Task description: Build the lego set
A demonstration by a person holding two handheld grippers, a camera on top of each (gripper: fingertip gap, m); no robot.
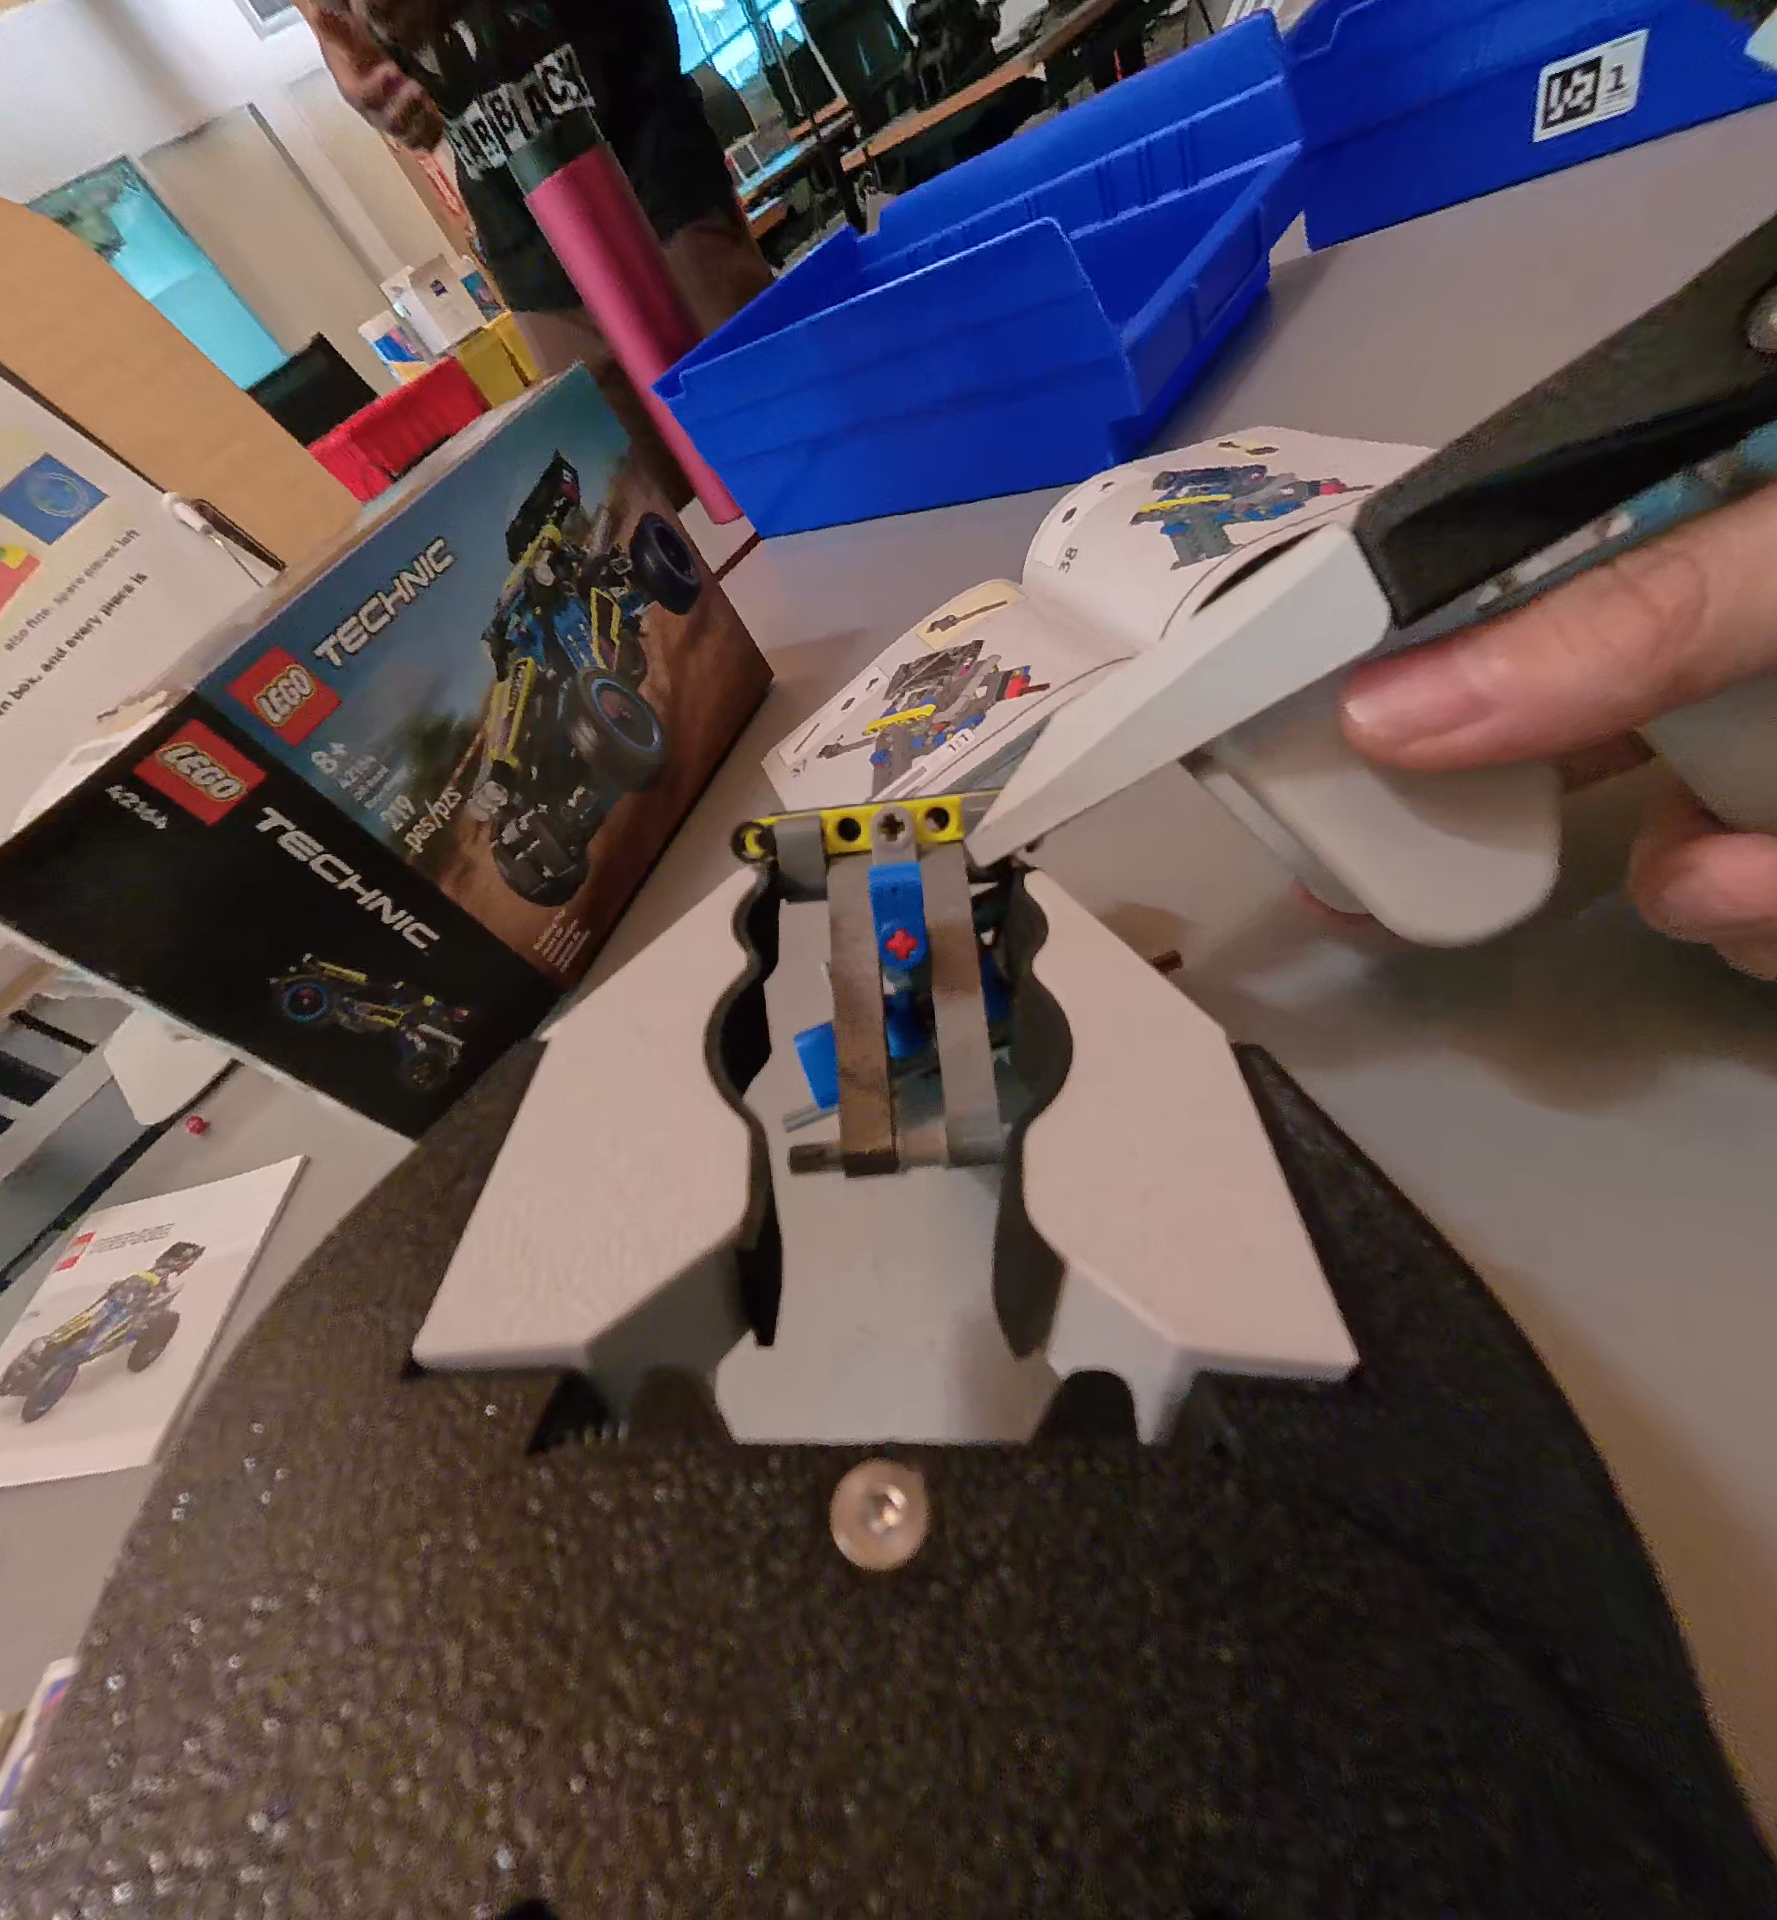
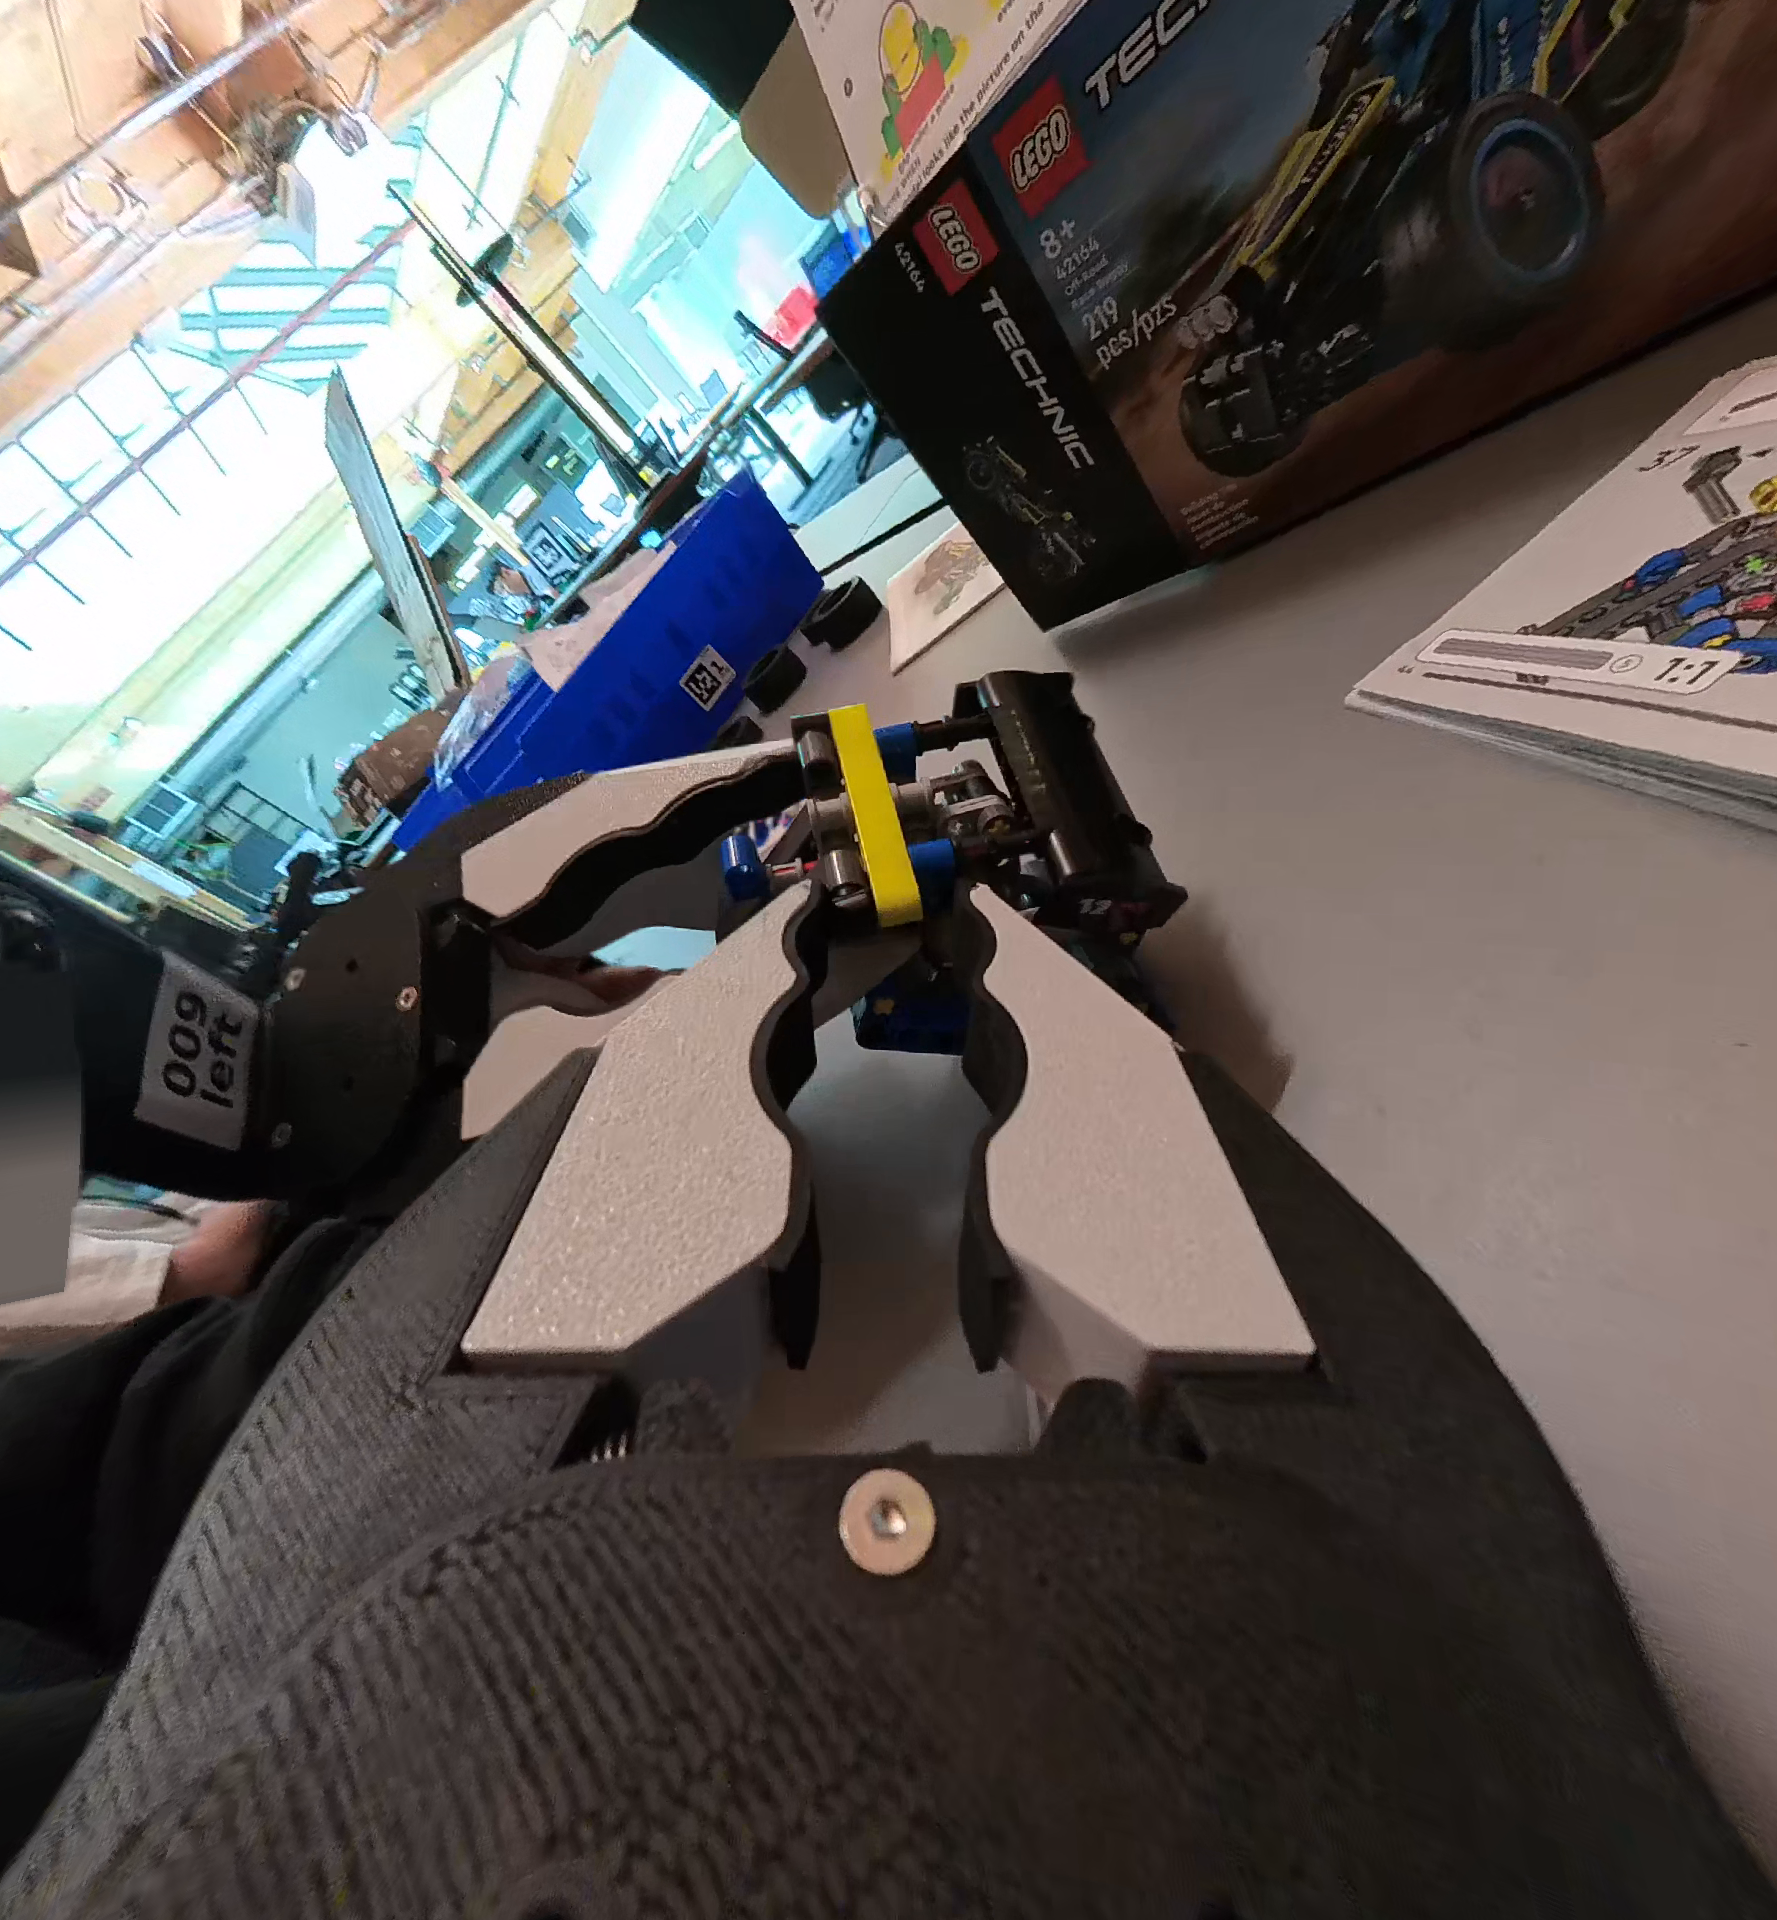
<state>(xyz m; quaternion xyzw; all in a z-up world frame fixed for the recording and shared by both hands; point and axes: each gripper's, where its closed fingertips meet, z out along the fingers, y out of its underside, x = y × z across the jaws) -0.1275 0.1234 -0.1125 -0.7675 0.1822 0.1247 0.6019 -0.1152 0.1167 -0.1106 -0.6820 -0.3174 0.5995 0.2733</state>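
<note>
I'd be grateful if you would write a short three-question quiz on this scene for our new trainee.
1. True or false: the open booklet lies inside a blue bin.
2. What does the left gripper hold? A) a tyre B) the brick model C) the toy box
3. What colour is the beam by the right gripper's fingertips?

Key: 1 false, it lies on the grey table; 2 B; 3 yellow.
</note>
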